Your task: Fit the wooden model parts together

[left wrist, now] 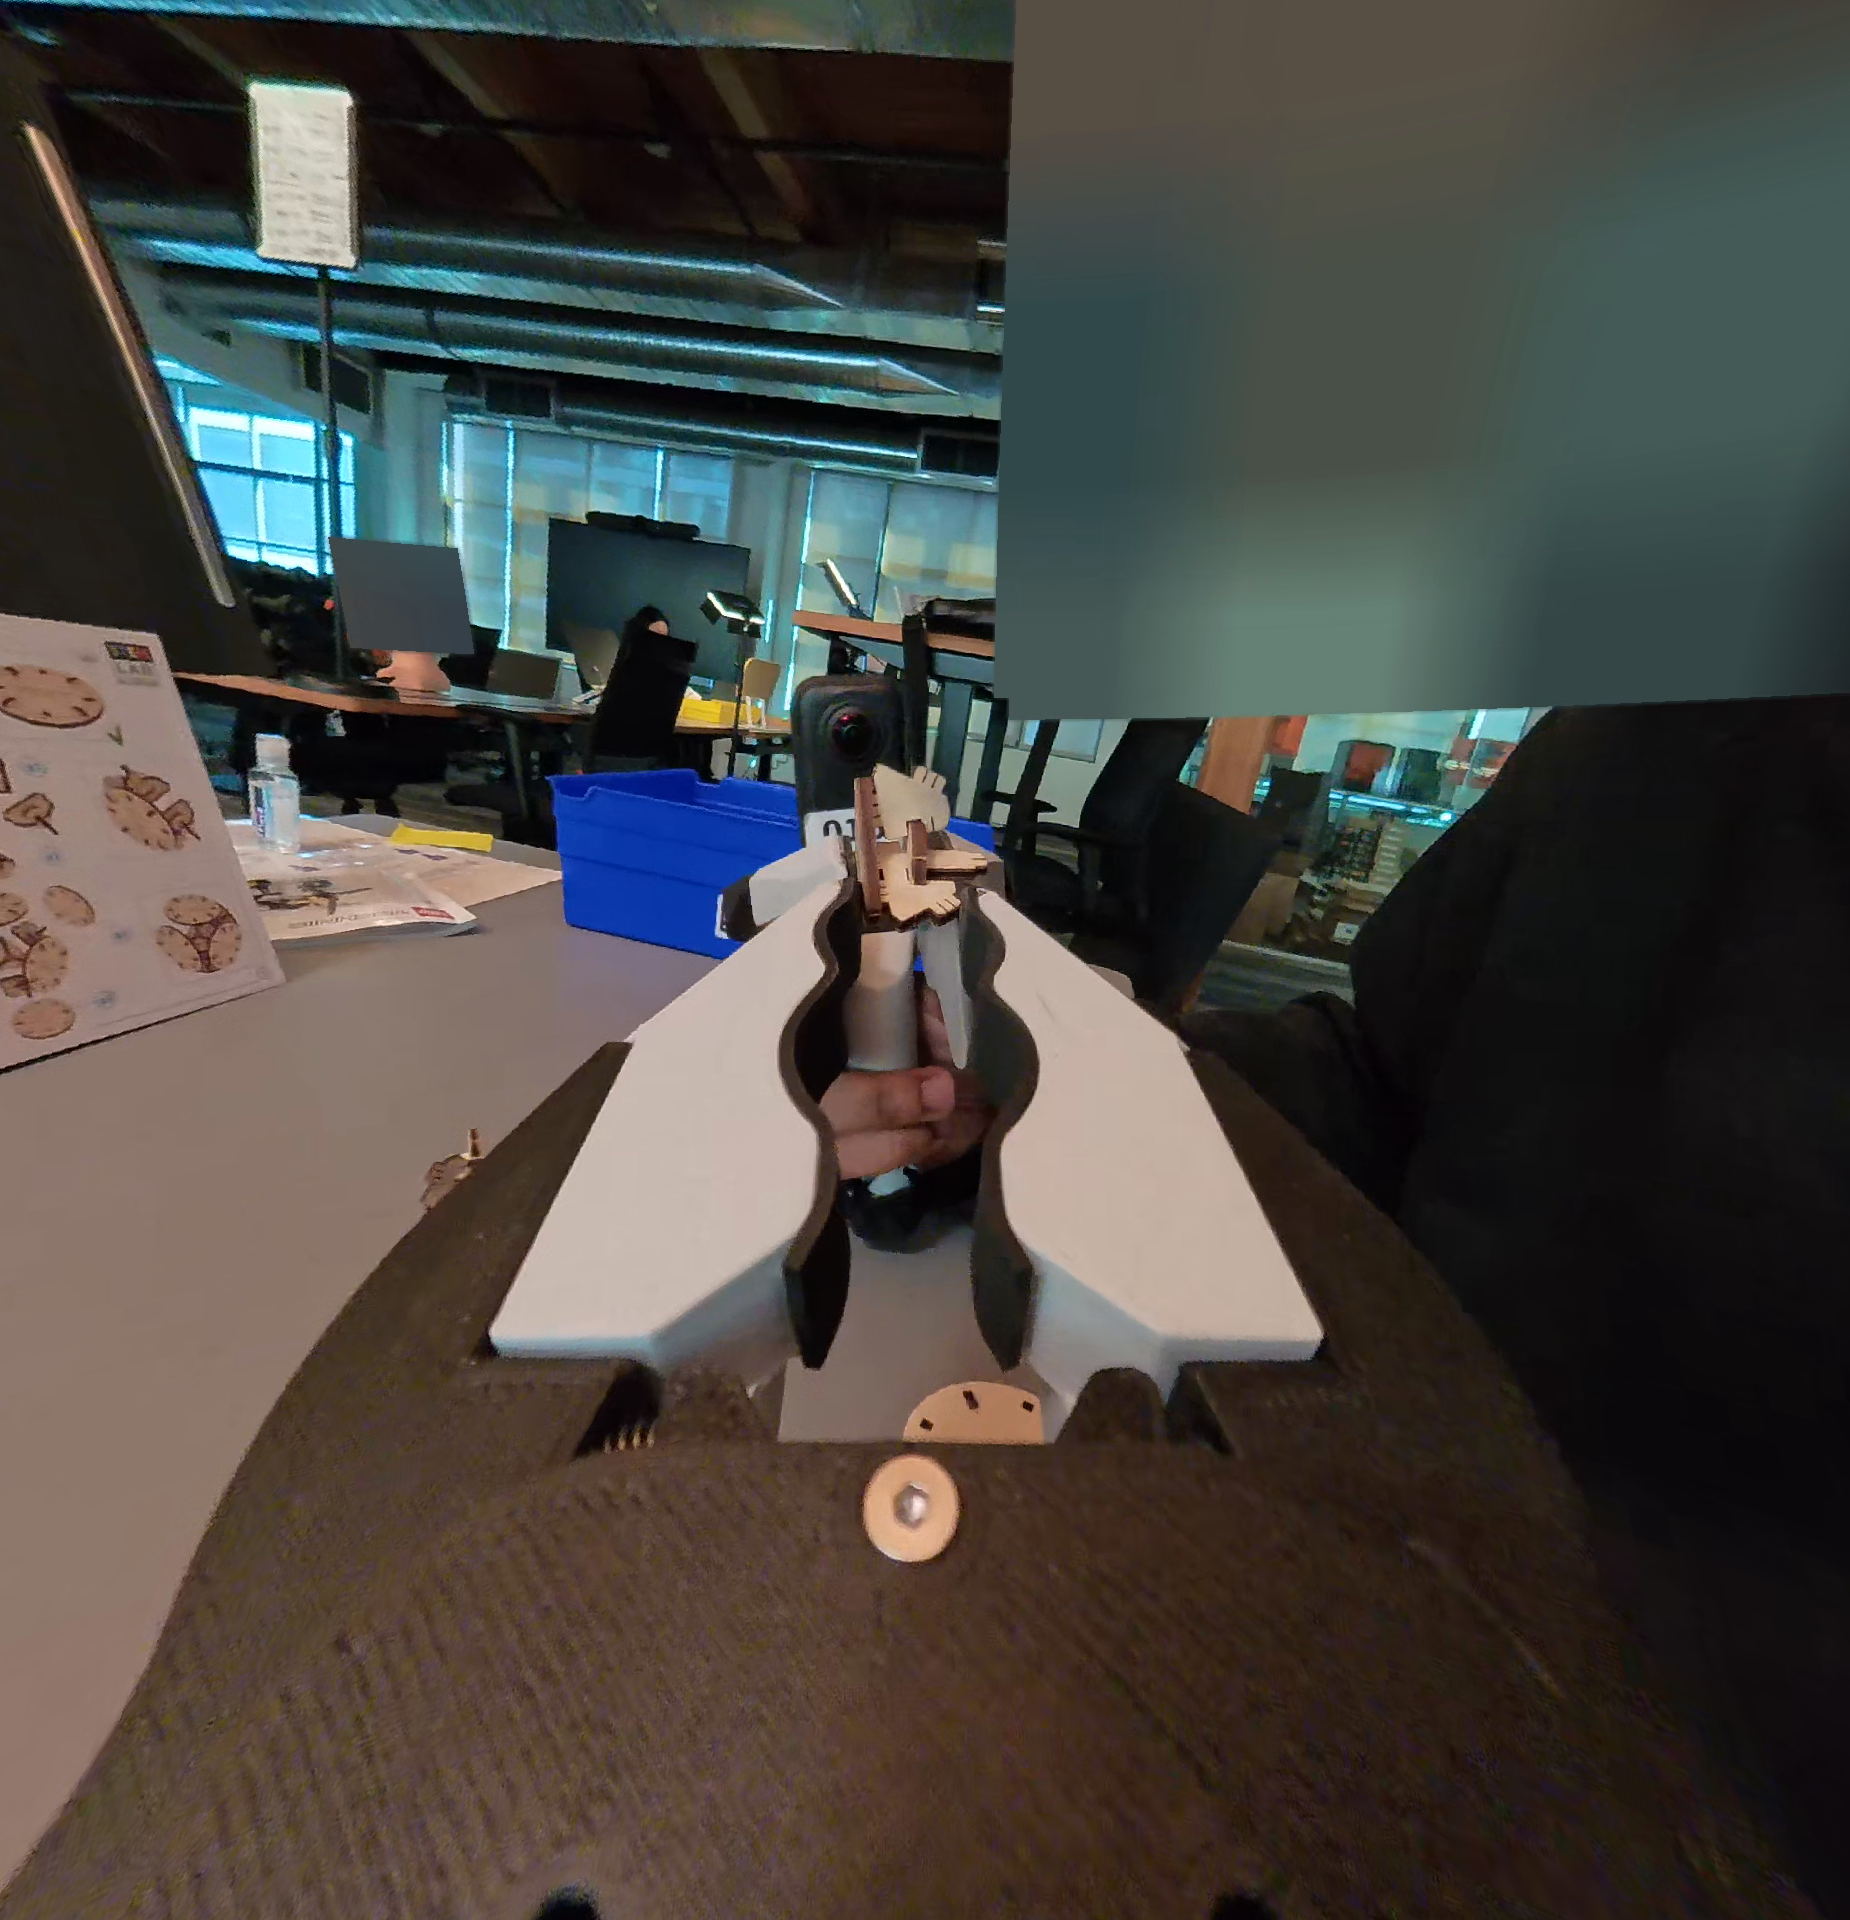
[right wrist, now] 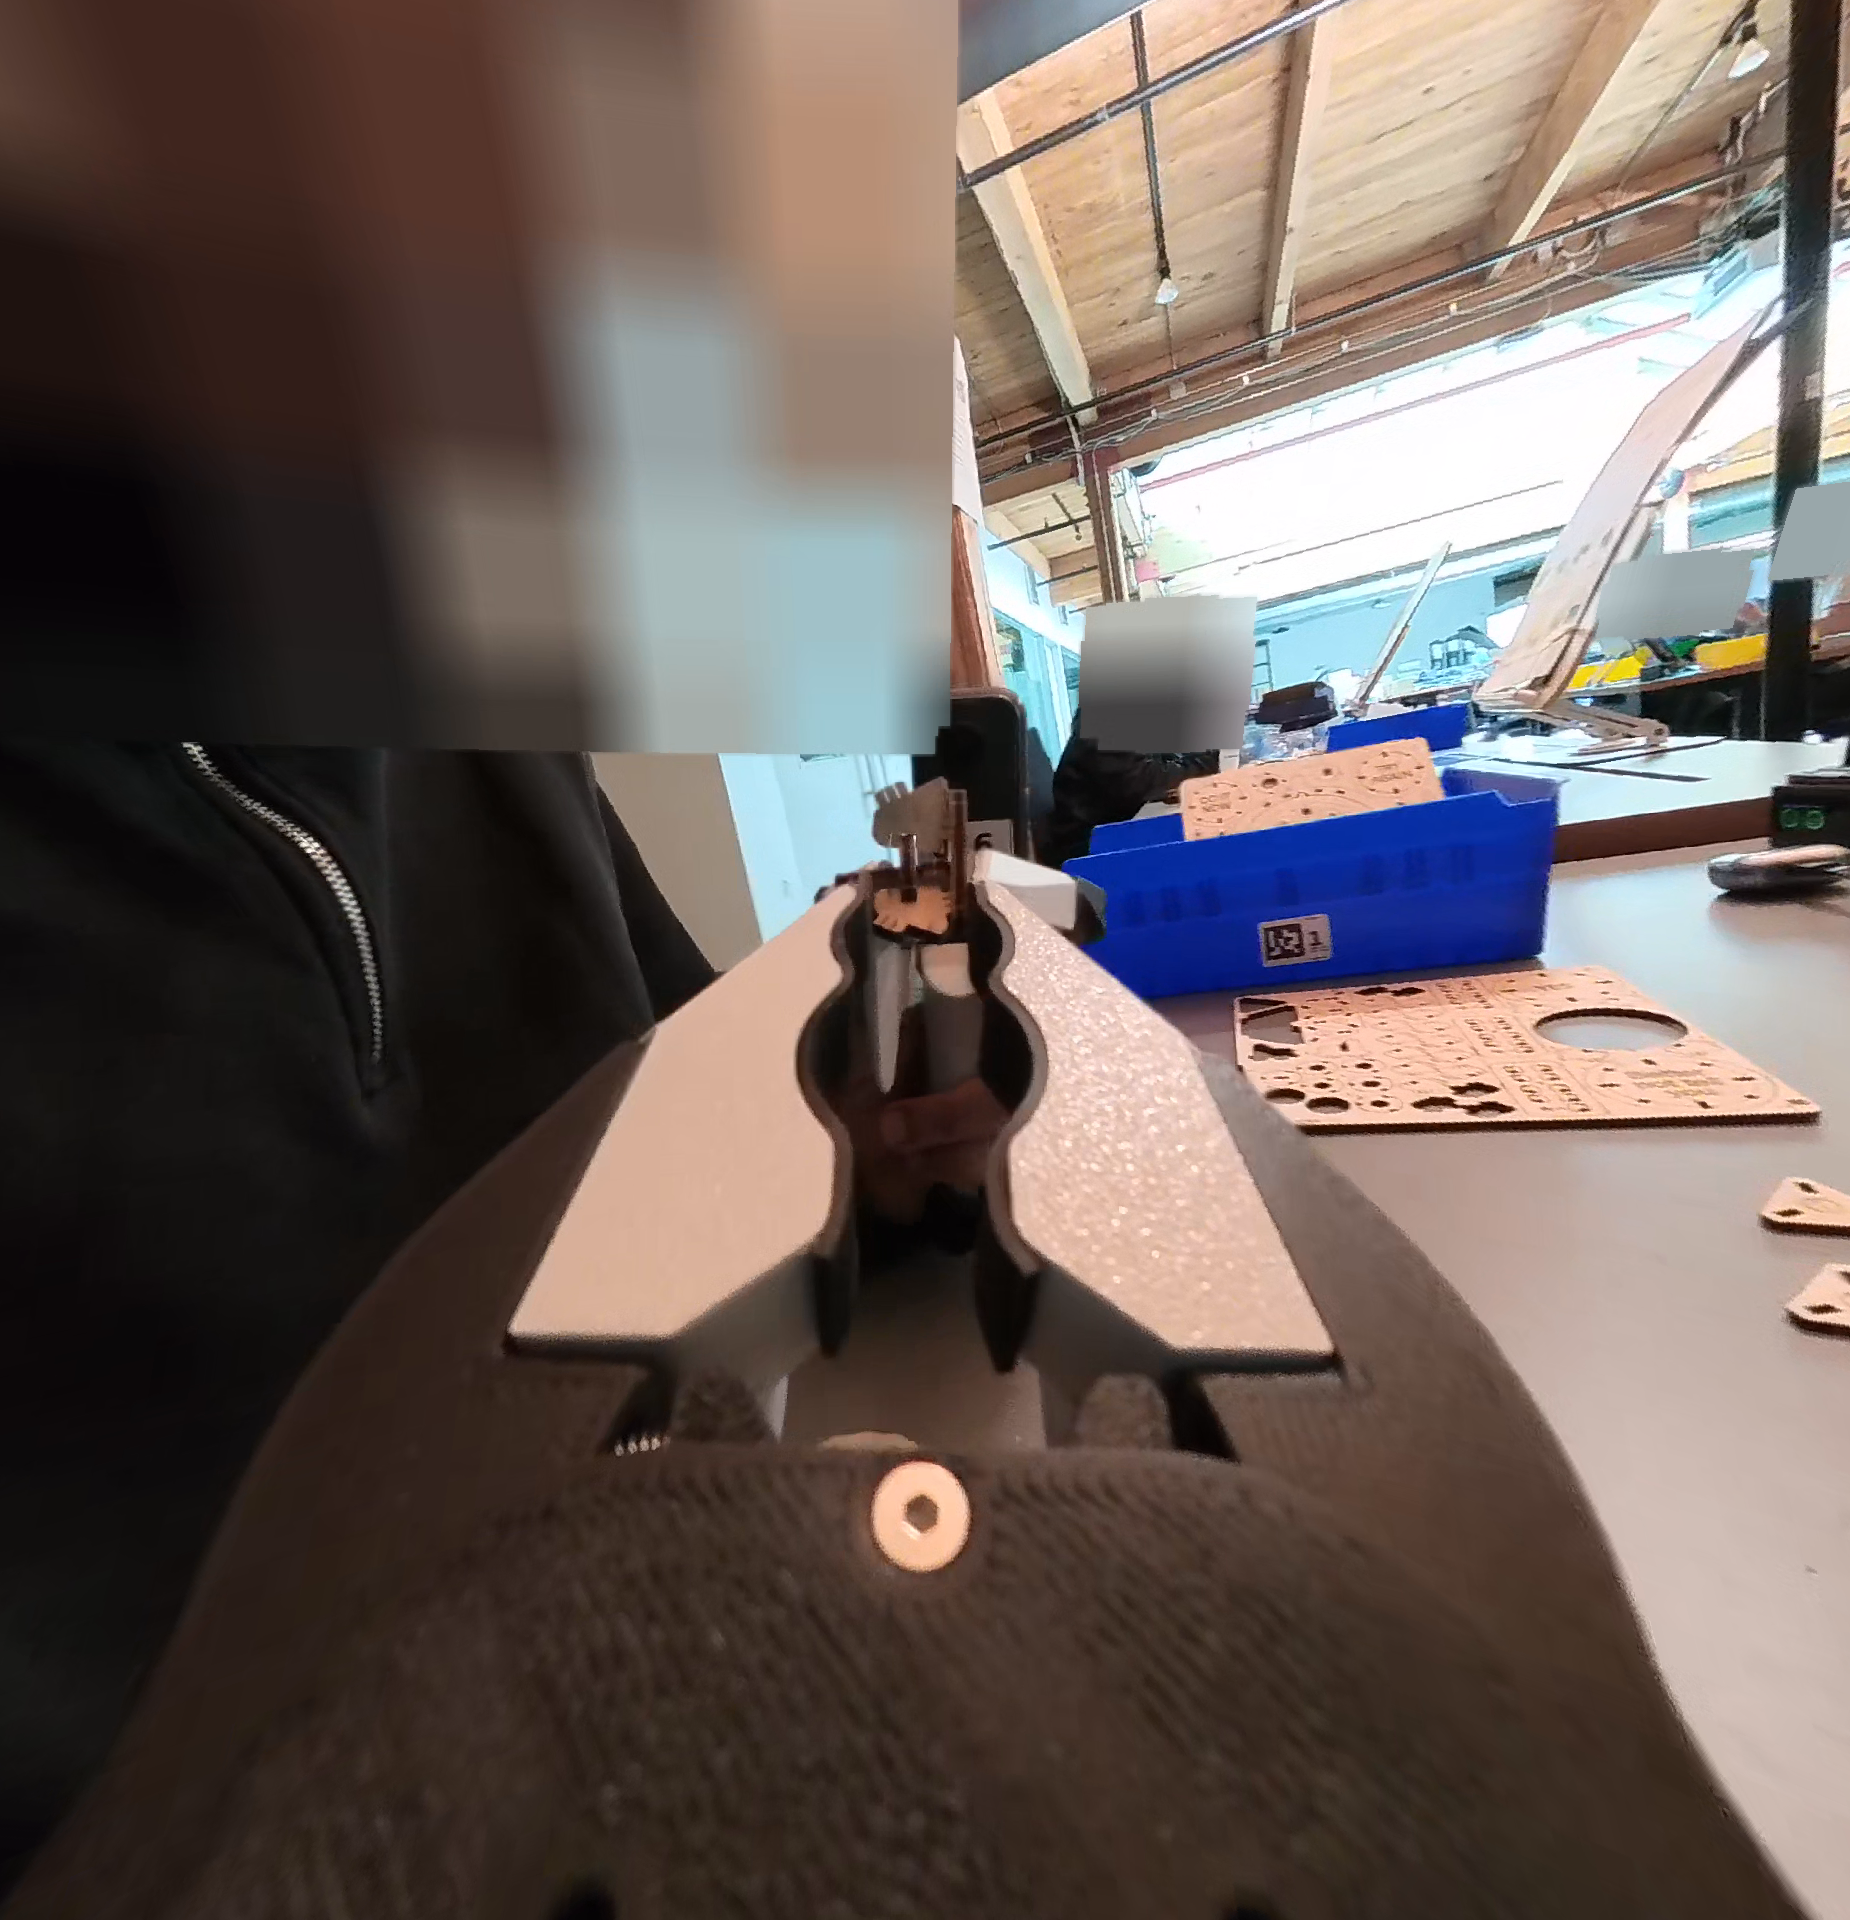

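Left gripper (left wrist: pixel 905 894): jaws nearly closed, clamping a small pale laser-cut plywood assembly (left wrist: pixel 913 868) in front of the blue plastic bin (left wrist: pixel 640 862).
Right gripper (right wrist: pixel 916 904): jaws nearly closed on the same assembly from the opposite side.
Surface (left wrist: pixel 277 1122): grey.
Bin label (right wrist: pixel 1293 942): white square-code tag on the bin front.
Punched plywood sheet (right wrist: pixel 1503 1049): flat, just before the bin; engraved text unreadable.

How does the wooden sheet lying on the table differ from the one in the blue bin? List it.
The table sheet lies flat; the bin sheet stands upright in the blue bin. The table sheet has a large round hole and many parts punched out; the bin sheet looks mostly intact. Both are pale laser-cut wood.
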{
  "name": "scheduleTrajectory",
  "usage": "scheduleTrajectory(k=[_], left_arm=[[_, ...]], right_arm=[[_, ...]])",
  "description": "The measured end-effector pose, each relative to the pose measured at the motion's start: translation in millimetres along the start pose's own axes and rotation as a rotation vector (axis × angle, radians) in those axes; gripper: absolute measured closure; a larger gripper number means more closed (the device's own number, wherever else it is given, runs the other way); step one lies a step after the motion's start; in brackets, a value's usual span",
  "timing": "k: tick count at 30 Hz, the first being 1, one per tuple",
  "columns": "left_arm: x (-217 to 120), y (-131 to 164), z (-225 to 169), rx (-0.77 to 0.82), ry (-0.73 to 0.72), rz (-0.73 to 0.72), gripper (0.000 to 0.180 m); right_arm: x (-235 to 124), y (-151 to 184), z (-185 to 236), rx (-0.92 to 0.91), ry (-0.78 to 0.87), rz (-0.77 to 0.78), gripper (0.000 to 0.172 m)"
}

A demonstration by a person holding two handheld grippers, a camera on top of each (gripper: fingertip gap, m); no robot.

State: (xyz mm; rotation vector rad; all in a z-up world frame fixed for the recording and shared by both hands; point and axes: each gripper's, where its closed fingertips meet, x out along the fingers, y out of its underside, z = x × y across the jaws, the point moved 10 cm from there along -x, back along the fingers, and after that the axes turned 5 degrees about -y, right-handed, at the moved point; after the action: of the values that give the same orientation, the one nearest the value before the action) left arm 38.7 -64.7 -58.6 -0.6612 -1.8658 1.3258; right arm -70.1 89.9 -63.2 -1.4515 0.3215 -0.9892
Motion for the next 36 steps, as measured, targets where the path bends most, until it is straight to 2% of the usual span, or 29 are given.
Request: scheduleTrajectory(k=[3, 14, 31, 36], left_arm=[[2.1, 1.9, 3.4, -0.049, 0.029, -0.020, 0.165], [3.4, 0.4, 0.7, -0.007, -0.014, 0.024, 0.164], [3.9, 2.0, 10.9, -0.140, 0.012, 0.018, 0.163], [3.3, 1.1, 11.9, -0.154, 0.024, -0.003, 0.163]], right_arm=[[-0.8, -1.3, 0.0, -0.011, 0.007, 0.019, 0.156], [0.6, -3.7, 1.7, -0.045, 0.037, 0.048, 0.156], [1.2, -6.2, -0.6, -0.042, 0.095, 0.058, 0.156], [3.8, -4.5, 2.4, -0.124, 0.123, 0.028, 0.156]])
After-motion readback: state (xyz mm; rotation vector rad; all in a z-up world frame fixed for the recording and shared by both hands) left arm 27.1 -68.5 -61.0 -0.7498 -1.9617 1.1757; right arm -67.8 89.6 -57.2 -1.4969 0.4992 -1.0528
